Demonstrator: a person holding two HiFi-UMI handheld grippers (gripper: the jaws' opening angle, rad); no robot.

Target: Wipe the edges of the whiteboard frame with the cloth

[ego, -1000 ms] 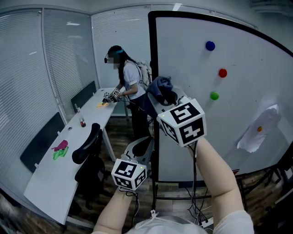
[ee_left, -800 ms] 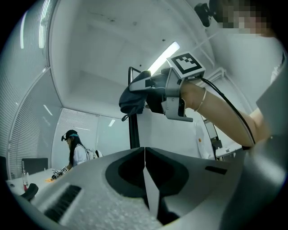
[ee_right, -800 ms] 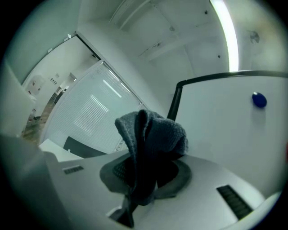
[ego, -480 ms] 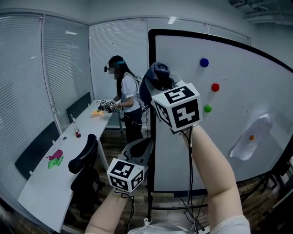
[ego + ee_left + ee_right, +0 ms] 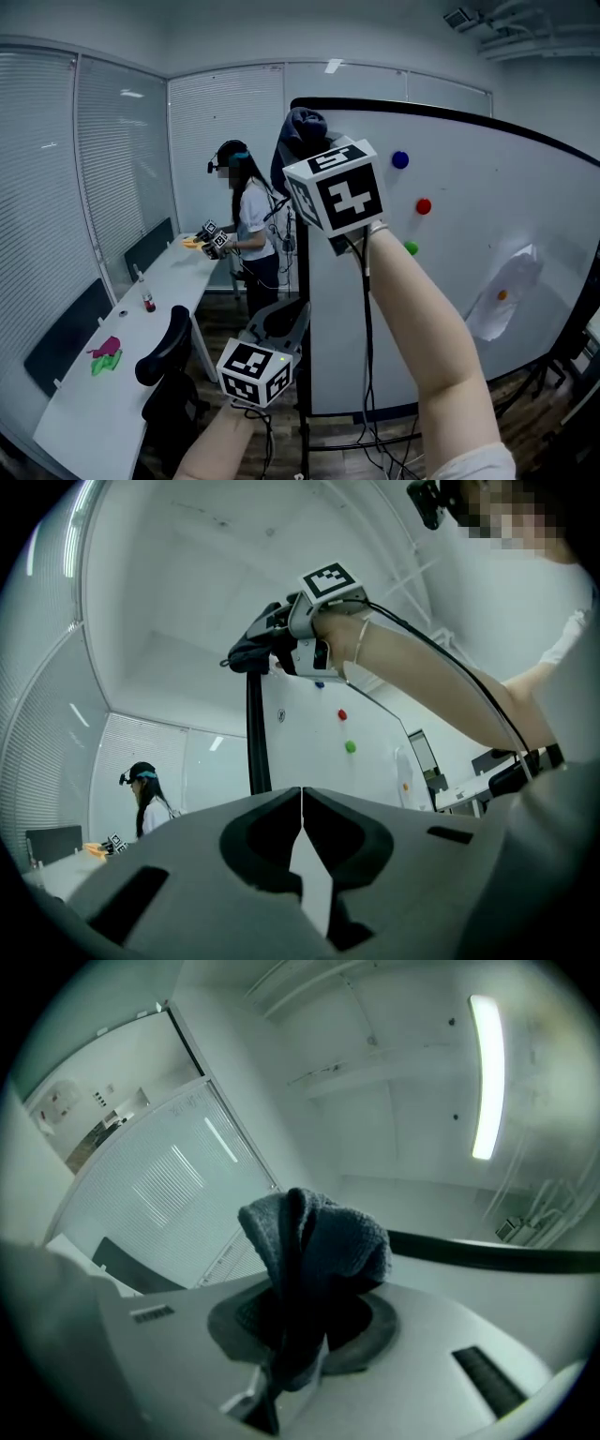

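Observation:
The whiteboard has a black frame (image 5: 302, 309); its left upright runs up to the top-left corner. My right gripper (image 5: 303, 150) is raised at that corner, shut on a dark blue cloth (image 5: 302, 129) that bunches against the frame's top end. In the right gripper view the cloth (image 5: 314, 1251) sticks up out of the shut gripper (image 5: 298, 1340), with the black frame bar (image 5: 497, 1257) just behind it. My left gripper (image 5: 279, 326) hangs low beside the upright, shut and holding nothing. The left gripper (image 5: 302, 803) looks up along the frame post (image 5: 256, 738) at the cloth (image 5: 251, 654).
Blue (image 5: 400, 159), red (image 5: 424, 205) and green (image 5: 411, 247) magnets and a pinned paper sheet (image 5: 502, 292) are on the board. A person (image 5: 246, 225) works at a long white desk (image 5: 89, 412) on the left. A black chair (image 5: 161, 349) stands by it. Cables hang under the board.
My right gripper has carried the cloth up the left upright of the frame to its top corner. The left gripper has stayed low.

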